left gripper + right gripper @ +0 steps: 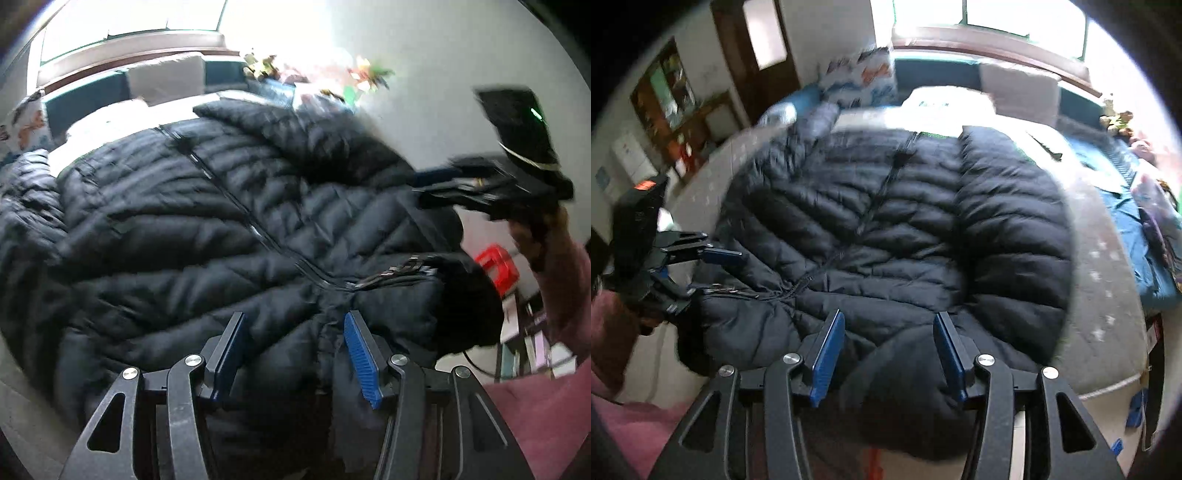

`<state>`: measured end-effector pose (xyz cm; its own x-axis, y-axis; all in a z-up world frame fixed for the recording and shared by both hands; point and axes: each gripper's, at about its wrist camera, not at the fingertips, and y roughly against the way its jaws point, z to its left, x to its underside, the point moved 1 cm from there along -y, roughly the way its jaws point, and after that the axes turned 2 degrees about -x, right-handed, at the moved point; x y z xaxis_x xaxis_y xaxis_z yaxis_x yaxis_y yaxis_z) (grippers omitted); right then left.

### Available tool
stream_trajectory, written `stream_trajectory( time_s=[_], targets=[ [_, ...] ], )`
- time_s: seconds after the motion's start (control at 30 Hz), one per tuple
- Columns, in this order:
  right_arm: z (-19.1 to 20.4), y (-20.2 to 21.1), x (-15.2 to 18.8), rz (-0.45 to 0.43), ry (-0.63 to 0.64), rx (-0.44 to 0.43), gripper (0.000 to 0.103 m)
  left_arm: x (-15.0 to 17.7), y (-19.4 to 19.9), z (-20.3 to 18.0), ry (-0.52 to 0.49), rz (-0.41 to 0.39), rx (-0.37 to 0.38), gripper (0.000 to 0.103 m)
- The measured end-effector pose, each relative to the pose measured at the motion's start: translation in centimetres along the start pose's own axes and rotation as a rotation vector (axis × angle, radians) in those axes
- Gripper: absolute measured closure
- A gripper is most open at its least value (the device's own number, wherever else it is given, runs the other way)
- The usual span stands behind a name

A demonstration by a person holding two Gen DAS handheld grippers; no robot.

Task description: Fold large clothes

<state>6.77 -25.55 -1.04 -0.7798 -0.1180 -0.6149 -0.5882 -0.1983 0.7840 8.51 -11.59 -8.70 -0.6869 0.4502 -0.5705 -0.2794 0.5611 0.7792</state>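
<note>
**Big black puffy jacket lies on the bed, both grippers over its near edge**

A big black puffy jacket lies spread out flat on a bed. The bed has a pale grey cover with small white marks. The jacket's zipper runs down the middle, and it looks zipped up. The end of the jacket closest to the person hangs a little over the edge of the bed.

The left gripper points down at the near edge of the jacket, close to where the zipper ends. Its blue fingers stand apart. The jacket shows in the gap between them, but the fingers do not press on it.

The right gripper also points down at the near edge, over a rounded black part of the jacket. Its fingers are apart and are opening. The black cloth shows between them, but they do not squeeze it.

In each wrist view the other gripper shows at the side, close to the edge of the jacket. A pink sleeve of the person is in the corner.

At the far end of the bed are a white pillow and a window with bright light. A red stool stands on the floor beside the bed. The pictures are a bit blurry.
</note>
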Motion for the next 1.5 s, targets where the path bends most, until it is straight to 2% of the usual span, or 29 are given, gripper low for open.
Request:
stream_trajectory(
  time_s=[0.07, 0.1, 0.13, 0.2, 0.33, 0.4, 0.43, 0.53, 0.63, 0.7, 0.73, 0.77, 0.9, 1.0, 1.03, 1.1, 1.23, 1.33, 1.43, 1.5],
  targets=[
    [0.3, -4.2, 0.1, 0.11, 0.04, -0.001, 0.048, 1.1, -1.3, -0.3, 0.001, 0.04, 0.023, 0.045],
    [0.4, -5.4, 1.3, 0.153, 0.047, 0.004, 0.048, 2.0, -1.9, -0.2, 0.028, 0.061, 0.049, 0.045],
    [0.2, -7.6, 2.1, 0.233, 0.051, 0.005, 0.048, 2.8, -2.6, -0.1, 0.052, 0.081, 0.079, 0.045],
    [-0.1, -9.5, 3.8, 0.306, 0.059, 0.009, 0.048, 3.6, -3.1, -0.6, 0.023, 0.093, 0.078, 0.045],
    [-0.2, -9.2, 1.9, 0.313, 0.088, -0.006, 0.048, 2.4, -1.1, -1.0, -0.027, 0.075, 0.036, 0.045],
    [-0.5, -8.4, -1.2, 0.255, 0.1, -0.002, 0.048, 1.1, 0.5, -0.1, -0.018, 0.033, -0.013, 0.045],
    [-0.5, -8.0, -1.7, 0.237, 0.103, 0.008, 0.048, 0.2, 1.6, 0.9, 0.001, 0.001, -0.052, 0.045],
    [-1.4, -8.6, -6.2, 0.163, 0.089, 0.032, 0.048, -2.4, 4.3, 4.6, 0.099, -0.078, -0.13, 0.043],
    [-2.5, -10.5, -9.3, 0.132, 0.053, 0.051, 0.048, -4.6, 5.3, 8.3, 0.186, -0.121, -0.139, 0.043],
    [-2.2, -11.9, -8.5, 0.127, 0.036, 0.056, 0.048, -6.6, 4.8, 10.9, 0.21, -0.129, -0.165, 0.043],
    [-2.6, -13.2, -9.6, 0.129, 0.036, 0.079, 0.048, -7.2, 4.4, 12.1, 0.221, -0.117, -0.172, 0.043],
    [-2.2, -13.0, -8.6, 0.133, 0.033, 0.103, 0.048, -7.7, 4.0, 13.1, 0.229, -0.1, -0.172, 0.043],
    [-4.1, -13.5, -7.1, 0.17, 0.009, 0.175, 0.048, -7.8, 0.4, 16.3, 0.255, 0.022, -0.216, 0.043],
    [-4.9, -13.8, -5.8, 0.18, 0.047, 0.328, 0.048, -5.9, -0.3, 16.2, 0.261, 0.062, -0.233, 0.043],
    [-5.4, -14.0, -5.0, 0.195, 0.066, 0.409, 0.048, -5.3, -0.1, 16.0, 0.266, 0.066, -0.239, 0.043],
    [-6.1, -14.2, -4.0, 0.208, 0.075, 0.474, 0.048, -4.0, -0.2, 14.9, 0.263, 0.082, -0.27, 0.043],
    [-6.8, -14.1, -3.1, 0.189, 0.089, 0.446, 0.048, -2.1, -0.6, 13.3, 0.255, 0.12, -0.307, 0.043],
    [-7.9, -12.4, -3.6, 0.161, 0.006, 0.334, 0.048, -3.1, 0.1, 13.4, 0.298, 0.131, -0.29, 0.042],
    [-9.4, -10.7, -4.6, 0.129, -0.077, 0.201, 0.047, -6.0, 1.7, 14.9, 0.394, 0.057, -0.162, 0.042],
    [-10.2, -10.8, -5.5, 0.115, -0.124, 0.12, 0.046, -7.6, 1.7, 15.5, 0.421, 0.027, -0.081, 0.042]
  ],
)
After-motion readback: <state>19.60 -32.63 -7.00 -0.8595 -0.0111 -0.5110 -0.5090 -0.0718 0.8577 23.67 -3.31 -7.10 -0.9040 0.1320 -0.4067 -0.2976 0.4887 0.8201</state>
